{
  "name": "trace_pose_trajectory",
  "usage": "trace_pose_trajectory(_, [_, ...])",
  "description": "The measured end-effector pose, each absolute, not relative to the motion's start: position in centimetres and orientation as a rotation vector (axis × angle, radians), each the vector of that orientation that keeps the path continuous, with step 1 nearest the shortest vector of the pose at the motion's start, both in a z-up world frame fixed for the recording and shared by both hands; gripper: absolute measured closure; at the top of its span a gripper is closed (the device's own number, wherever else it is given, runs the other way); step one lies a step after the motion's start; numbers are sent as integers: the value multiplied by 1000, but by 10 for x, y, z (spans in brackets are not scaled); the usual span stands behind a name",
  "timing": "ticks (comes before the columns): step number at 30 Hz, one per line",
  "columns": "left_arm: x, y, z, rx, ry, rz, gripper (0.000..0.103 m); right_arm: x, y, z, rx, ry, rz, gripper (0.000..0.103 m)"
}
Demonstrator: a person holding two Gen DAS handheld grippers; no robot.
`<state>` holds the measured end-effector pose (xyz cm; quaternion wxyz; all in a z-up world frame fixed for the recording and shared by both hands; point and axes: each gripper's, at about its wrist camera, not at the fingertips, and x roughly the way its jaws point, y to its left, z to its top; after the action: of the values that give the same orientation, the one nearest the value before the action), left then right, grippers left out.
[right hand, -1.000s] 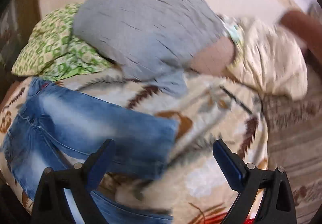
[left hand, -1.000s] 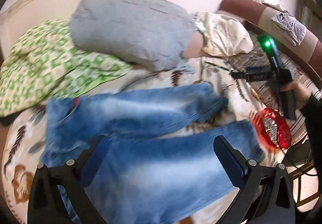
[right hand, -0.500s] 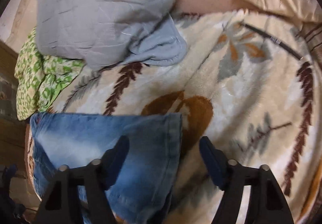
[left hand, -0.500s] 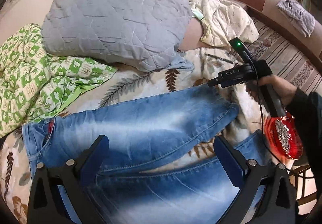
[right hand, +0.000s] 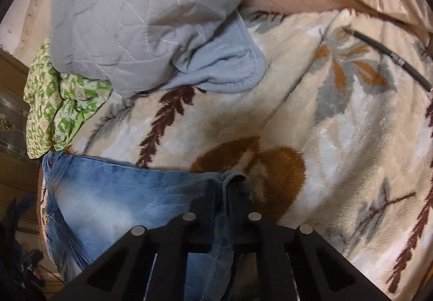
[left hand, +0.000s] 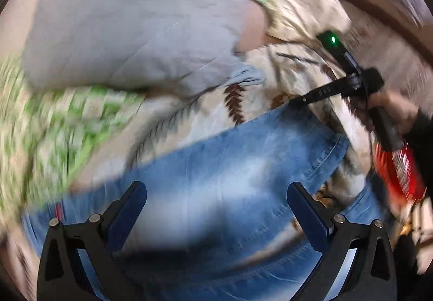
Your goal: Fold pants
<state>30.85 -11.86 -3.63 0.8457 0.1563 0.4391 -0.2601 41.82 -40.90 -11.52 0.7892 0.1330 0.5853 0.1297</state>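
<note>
The jeans are spread flat on the bed's leaf-print blanket, legs running toward my right. Denim's heavy and floppy, so I'd say it'll sag unless I grab it by the thick hems and waistband. My right gripper has its fingers clamped on the far leg's hem. My left gripper hangs over the legs with its fingers spread wide, nothing in them. A grey quilt and green print cloth sit behind.

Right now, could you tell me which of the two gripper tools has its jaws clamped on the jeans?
The right gripper: its jaws pinch the jeans at the hem. The left gripper hangs wide open above them.
</note>
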Motion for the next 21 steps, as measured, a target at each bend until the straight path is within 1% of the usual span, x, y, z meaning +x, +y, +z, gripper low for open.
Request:
trace_pose_trajectory(3, [338,-146,-49,489,954,-615,0,404,-410,-105,279,1219,296,96])
trace_pose_trajectory(5, [357,-163,-68,575,985,-660,0,397,-410,-103,270,1211,301,97])
trace_pose_trajectory(6, [362,-168,-76,596,1003,-677,0,394,-410,-102,263,1206,301,100])
trace_pose_trajectory(7, [367,-175,-85,619,1021,-698,1,390,-410,-101,253,1201,297,100])
trace_pose_trajectory(8, [372,-181,-94,635,1037,-714,2,387,-411,-101,250,1197,301,100])
trace_pose_trajectory(10, [378,-188,-104,658,1053,-727,10,381,-411,-99,242,1194,306,100])
trace_pose_trajectory(11, [384,-192,-112,656,1083,-734,23,378,-412,-98,236,1193,308,100])
trace_pose_trajectory(12, [389,-194,-117,647,1110,-736,39,377,-413,-99,233,1193,310,100])
trace_pose_trajectory(13, [395,-195,-123,638,1147,-729,45,376,-412,-99,228,1194,315,100])
trace_pose_trajectory(15, [402,-195,-131,640,1178,-704,67,377,-412,-100,221,1199,317,100])
trace_pose_trajectory(16, [404,-194,-132,630,1179,-697,72,379,-411,-101,217,1198,317,100])
trace_pose_trajectory(17, [406,-191,-129,597,1181,-701,96,380,-410,-101,214,1196,316,100])
trace_pose_trajectory(18, [407,-188,-128,580,1190,-709,101,381,-409,-100,211,1191,318,100])
trace_pose_trajectory(21, [399,-185,-120,608,1152,-712,102,383,-407,-96,206,1179,320,100])
